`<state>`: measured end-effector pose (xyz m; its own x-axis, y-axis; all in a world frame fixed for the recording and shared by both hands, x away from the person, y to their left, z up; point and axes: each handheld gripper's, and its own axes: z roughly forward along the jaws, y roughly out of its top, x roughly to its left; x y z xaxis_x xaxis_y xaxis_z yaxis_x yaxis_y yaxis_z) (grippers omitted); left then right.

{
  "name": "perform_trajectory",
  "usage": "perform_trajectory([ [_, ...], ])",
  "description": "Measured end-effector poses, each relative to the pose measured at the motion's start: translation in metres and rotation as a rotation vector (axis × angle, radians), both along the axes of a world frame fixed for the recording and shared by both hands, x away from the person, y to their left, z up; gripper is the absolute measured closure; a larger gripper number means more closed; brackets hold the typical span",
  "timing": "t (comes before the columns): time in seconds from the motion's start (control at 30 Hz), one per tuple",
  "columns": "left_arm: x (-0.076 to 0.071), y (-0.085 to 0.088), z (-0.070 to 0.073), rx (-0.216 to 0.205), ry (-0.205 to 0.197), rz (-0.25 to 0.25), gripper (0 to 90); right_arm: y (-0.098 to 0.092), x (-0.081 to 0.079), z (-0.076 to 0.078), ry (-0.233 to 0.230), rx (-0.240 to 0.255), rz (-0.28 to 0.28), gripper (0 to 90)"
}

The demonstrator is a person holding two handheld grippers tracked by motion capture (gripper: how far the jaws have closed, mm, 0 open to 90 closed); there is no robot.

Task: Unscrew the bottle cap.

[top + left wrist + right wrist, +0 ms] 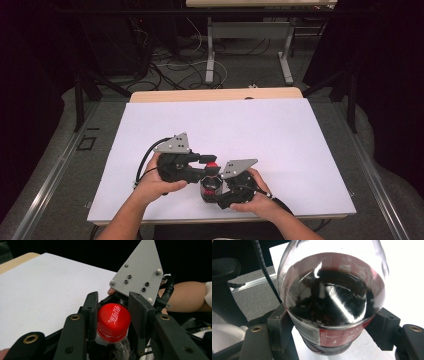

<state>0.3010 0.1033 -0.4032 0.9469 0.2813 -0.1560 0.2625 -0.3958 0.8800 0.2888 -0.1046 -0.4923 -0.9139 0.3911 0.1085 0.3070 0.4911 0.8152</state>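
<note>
Two grippers are closed on one bottle (pixel 212 186), which is held near the table's (pixel 280 135) front edge, a little left of its middle. The red cap (pixel 113 322) is pinched between the pads of the left gripper (pixel 115 315), whose jaws reach it from the left in the high view. The body (dark drink inside, red label below) is clamped at its sides by the right gripper (pixel 332 327). A white sheet (pixel 240 125) is spread over most of the tabletop.
</note>
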Motion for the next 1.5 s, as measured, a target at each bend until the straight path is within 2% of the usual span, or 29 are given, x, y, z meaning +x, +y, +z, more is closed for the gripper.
perform_trajectory([
  [0.1, -0.004, -0.004, 0.001, 0.015, -0.026, 0.062, 61.8, -0.001, 0.001, 0.000, 0.004, -0.015, -0.016, 29.1],
  [0.17, -0.006, -0.008, 0.002, 0.030, -0.040, 0.106, 61.9, -0.002, 0.002, 0.000, -0.003, -0.006, -0.048, 29.1],
  [0.2, -0.008, -0.010, 0.002, 0.033, -0.050, 0.137, 61.9, -0.003, 0.003, 0.000, 0.002, -0.016, -0.046, 29.1],
  [0.23, -0.011, -0.013, 0.003, 0.040, -0.046, 0.166, 62.0, -0.003, 0.003, 0.001, 0.001, -0.019, -0.060, 29.0],
  [0.27, -0.013, -0.016, 0.002, 0.036, -0.057, 0.208, 62.0, -0.003, 0.003, 0.000, -0.007, -0.015, -0.078, 29.1],
  [0.33, -0.018, -0.022, 0.002, 0.055, -0.073, 0.275, 62.0, -0.003, 0.003, 0.000, -0.014, -0.019, -0.111, 29.1],
  [0.43, -0.028, -0.033, 0.000, 0.080, -0.115, 0.390, 62.1, -0.004, 0.004, -0.001, -0.015, -0.042, -0.146, 29.1],
  [0.5, -0.032, -0.039, -0.001, 0.088, -0.137, 0.433, 62.0, -0.003, 0.004, -0.002, -0.021, -0.044, -0.172, 29.1],
  [0.53, -0.033, -0.041, -0.001, 0.084, -0.135, 0.451, 62.0, -0.003, 0.004, -0.002, -0.028, -0.046, -0.172, 29.1],
  [0.67, -0.030, -0.041, 0.001, 0.068, -0.095, 0.473, 62.0, -0.004, 0.005, -0.002, -0.034, -0.041, -0.184, 29.1],
  [0.77, -0.028, -0.039, 0.003, 0.065, -0.076, 0.457, 62.0, -0.004, 0.005, -0.002, -0.034, -0.042, -0.187, 29.1],
  [1.03, -0.025, -0.031, 0.008, 0.047, -0.067, 0.462, 62.0, -0.005, 0.006, -0.004, -0.021, -0.045, -0.195, 29.1],
  [1.23, -0.014, -0.017, 0.007, 0.043, -0.059, 0.522, 62.0, -0.009, 0.010, -0.005, -0.029, -0.038, -0.214, 29.1],
  [1.5, 0.008, 0.014, -0.007, 0.043, 0.004, 0.632, 62.0, -0.016, 0.016, -0.005, -0.041, -0.030, -0.256, 29.1],
])
